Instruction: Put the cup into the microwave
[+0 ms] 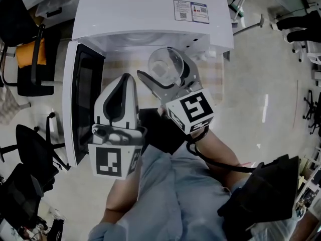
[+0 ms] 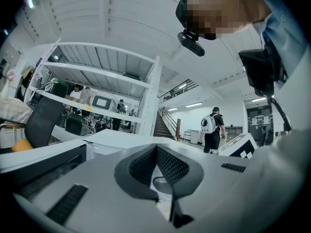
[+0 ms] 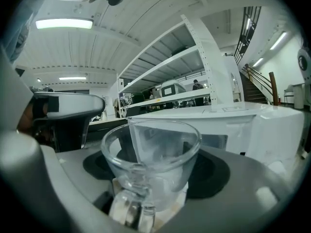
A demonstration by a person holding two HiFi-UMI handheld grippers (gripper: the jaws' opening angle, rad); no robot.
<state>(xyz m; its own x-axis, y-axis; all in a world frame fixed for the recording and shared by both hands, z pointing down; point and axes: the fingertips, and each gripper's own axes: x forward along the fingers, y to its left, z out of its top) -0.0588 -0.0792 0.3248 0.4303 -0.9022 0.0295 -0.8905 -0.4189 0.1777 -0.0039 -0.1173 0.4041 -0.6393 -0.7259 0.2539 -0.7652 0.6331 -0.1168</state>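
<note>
My right gripper is shut on a clear glass cup, held upright just in front of the white microwave's open cavity. In the right gripper view the cup fills the space between the jaws, with the microwave behind it to the right. The microwave door stands swung open on the left. My left gripper hangs beside that door, jaws together and holding nothing. In its own view the left gripper points level over the microwave top.
The microwave stands on a light wooden table. Black office chairs stand on the left. A black bag hangs at my lower right. White shelving and a person with a backpack are far behind.
</note>
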